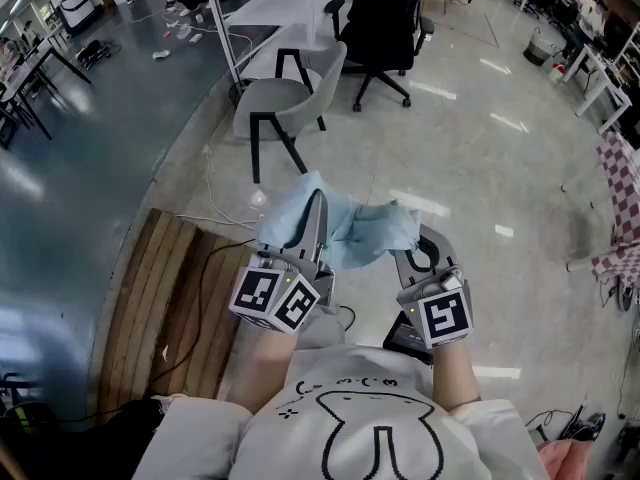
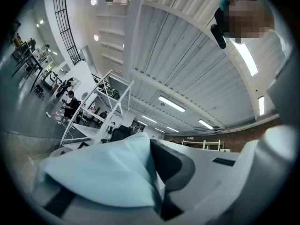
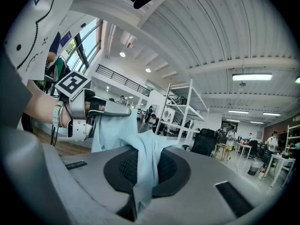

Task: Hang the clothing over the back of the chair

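Note:
A light blue piece of clothing hangs bunched in the air between my two grippers, close to my chest. My left gripper is shut on its left part, and the cloth drapes over one jaw in the left gripper view. On the right end, my right gripper is shut on the cloth, which is pinched between the dark pads. The right gripper view also shows the left gripper holding the other end. A grey chair with black legs stands ahead on the floor, its back toward me.
A black office chair stands beyond the grey one, next to a white shelving rack. A wooden slatted platform with a cable lies at my left. A checked cloth hangs at the far right. Polished floor lies between me and the chair.

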Tool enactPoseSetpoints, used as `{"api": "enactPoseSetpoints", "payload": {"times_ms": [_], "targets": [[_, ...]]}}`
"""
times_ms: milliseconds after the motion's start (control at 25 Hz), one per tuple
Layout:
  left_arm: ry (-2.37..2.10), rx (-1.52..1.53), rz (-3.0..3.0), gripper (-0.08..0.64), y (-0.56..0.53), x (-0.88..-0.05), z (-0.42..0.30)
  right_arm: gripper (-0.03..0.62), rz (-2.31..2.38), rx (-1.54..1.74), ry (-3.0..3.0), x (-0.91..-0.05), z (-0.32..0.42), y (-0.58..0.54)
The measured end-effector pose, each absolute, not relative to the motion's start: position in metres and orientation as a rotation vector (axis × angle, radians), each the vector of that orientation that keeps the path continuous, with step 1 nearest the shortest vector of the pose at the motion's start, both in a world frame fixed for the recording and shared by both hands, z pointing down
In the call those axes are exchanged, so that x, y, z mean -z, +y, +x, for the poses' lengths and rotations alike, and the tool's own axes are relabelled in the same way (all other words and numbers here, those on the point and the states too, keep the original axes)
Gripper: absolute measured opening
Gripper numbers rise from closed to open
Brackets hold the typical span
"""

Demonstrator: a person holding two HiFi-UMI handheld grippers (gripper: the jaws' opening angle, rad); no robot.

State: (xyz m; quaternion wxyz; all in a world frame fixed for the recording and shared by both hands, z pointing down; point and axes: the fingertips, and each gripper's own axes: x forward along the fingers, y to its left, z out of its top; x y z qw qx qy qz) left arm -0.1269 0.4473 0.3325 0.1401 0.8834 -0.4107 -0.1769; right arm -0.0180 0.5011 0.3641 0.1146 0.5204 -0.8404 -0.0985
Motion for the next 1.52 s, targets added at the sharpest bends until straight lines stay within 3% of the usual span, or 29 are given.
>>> {"api": "enactPoseSetpoints", "payload": {"times_ms": [320, 1080, 1520], "targets": [[-1.192, 0.500, 2.577, 0.014, 0.397, -0.332, -0.121, 0.002, 1.559, 0.267, -2.504, -0.369, -0.005, 0.450], [-1.163, 0.489, 2.587, 0.014, 0.153, -0.313, -0.114, 0.002, 1.613, 0.268, -2.448, -0.356, 0.020, 0.206], [-1.195, 0.498, 2.597, 0.014, 0.079, -0.312, -0.122, 0.002, 1.606, 0.301, -2.448, -0.357, 0.023, 0.133]]}}
